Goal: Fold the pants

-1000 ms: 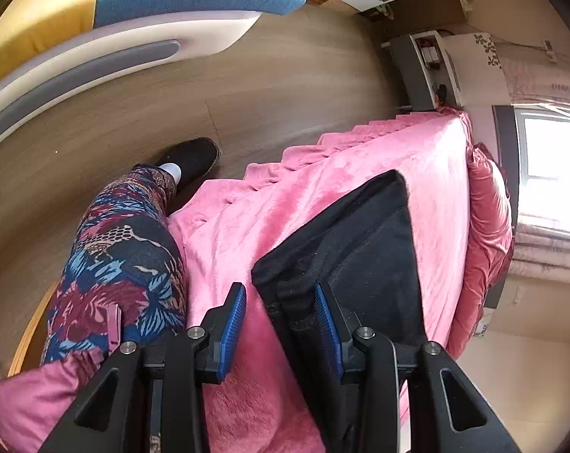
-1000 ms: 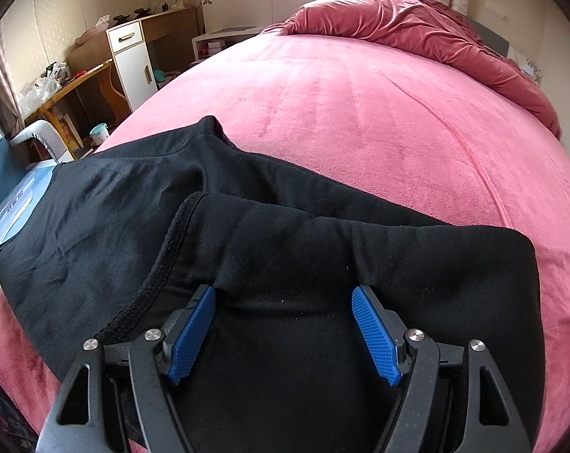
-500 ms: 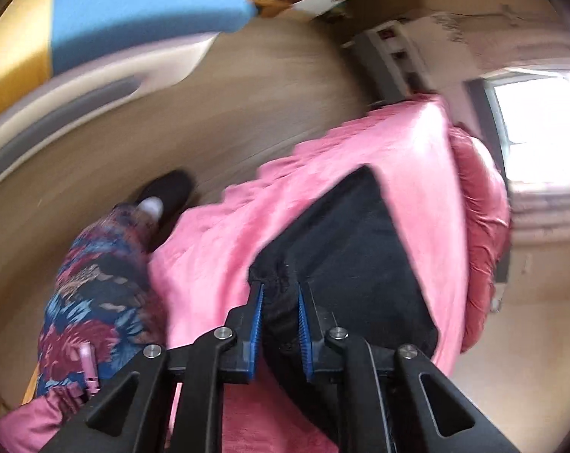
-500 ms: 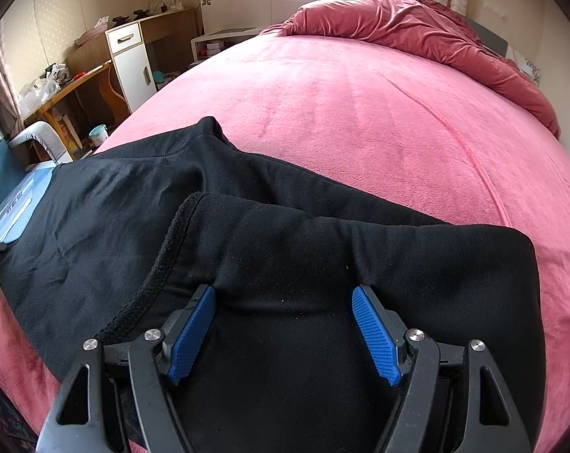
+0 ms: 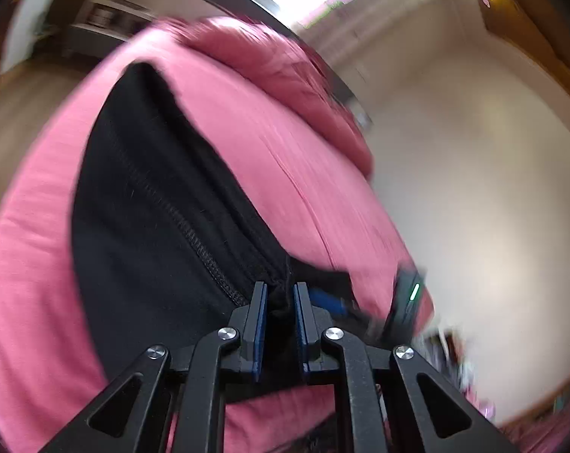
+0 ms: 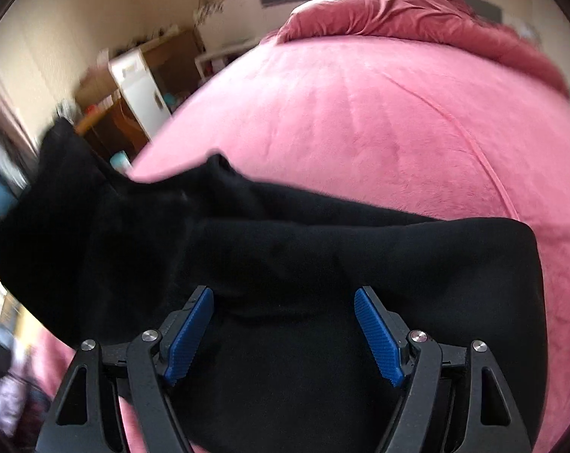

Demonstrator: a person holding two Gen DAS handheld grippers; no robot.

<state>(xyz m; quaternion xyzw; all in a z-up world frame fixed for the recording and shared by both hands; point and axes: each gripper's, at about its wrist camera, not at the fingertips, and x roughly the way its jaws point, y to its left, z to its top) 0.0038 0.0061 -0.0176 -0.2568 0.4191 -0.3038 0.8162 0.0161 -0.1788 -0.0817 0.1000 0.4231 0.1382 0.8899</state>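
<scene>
Left gripper: jaws just closed, now pinched on a bunched edge of the black knit pants. Right gripper: jaws spread wide over the same cloth, nothing pinched. Pants spread across the pink plush bed cover, near its edge, far end now lifted and blurred versus flat before. Left view swung from floor toward window. No containers seen.
</scene>
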